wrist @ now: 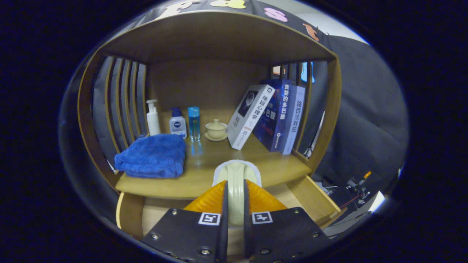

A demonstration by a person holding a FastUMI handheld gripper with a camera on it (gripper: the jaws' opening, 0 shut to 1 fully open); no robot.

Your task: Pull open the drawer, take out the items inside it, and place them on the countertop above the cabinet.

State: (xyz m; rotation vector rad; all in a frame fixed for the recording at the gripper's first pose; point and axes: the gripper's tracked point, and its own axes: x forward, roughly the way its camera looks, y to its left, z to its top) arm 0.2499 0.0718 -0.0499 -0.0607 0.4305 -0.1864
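My gripper (236, 191) is shut on a cream item with a white fuzzy rim (237, 173), held edgewise between both fingers. The item's far end reaches over the front edge of the wooden countertop (208, 164). Below and around the fingers lies the open drawer (314, 201); its light wood bottom shows to either side of them. Whatever else lies in the drawer is hidden behind the fingers.
On the countertop a folded blue towel (151, 155) lies at the left front. Behind it stand a white pump bottle (153, 118), a small blue-capped bottle (177, 124), a blue bottle (194, 122) and a lidded cup on a saucer (216, 129). Books (272, 115) lean at the right. A shelf roof hangs above.
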